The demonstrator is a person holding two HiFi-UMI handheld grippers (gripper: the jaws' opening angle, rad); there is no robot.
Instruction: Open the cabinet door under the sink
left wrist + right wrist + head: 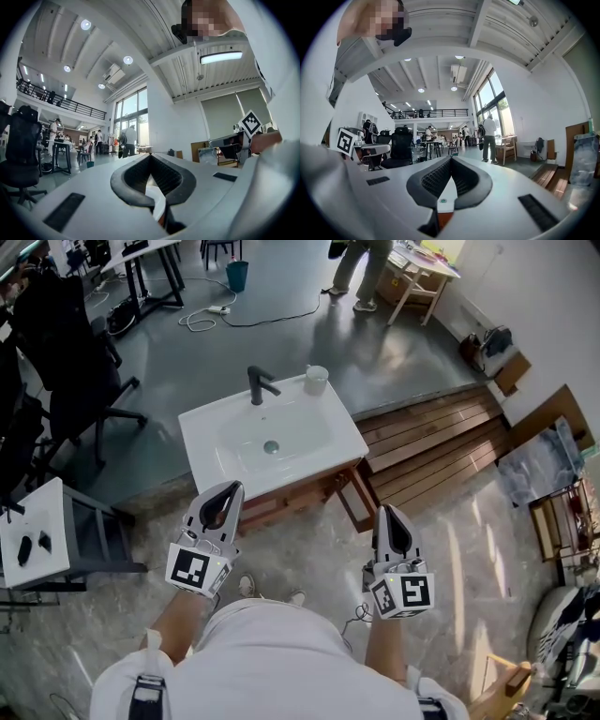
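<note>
One cup (317, 379) beside faucet (259, 383) on sink (208, 432)

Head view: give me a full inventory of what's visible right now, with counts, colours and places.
sink: one, white, centre, on top of the cabinet
cabinet: one, brown wood, under the sink
faucet: one, black, sink's back edge
cup: one, pale, sink's back right corner
decking: one, brown wood, right of the sink
office chair: one, black, far left
side table: one, white, lower left, with two small black items on it
bucket: one, teal, on the floor at top
cable: one, white, looped on the floor near the bucket
person: one, standing at top
left hand-held gripper: grey, jaws together, empty, before the cabinet
right hand-held gripper: grey, jaws together, empty
</note>
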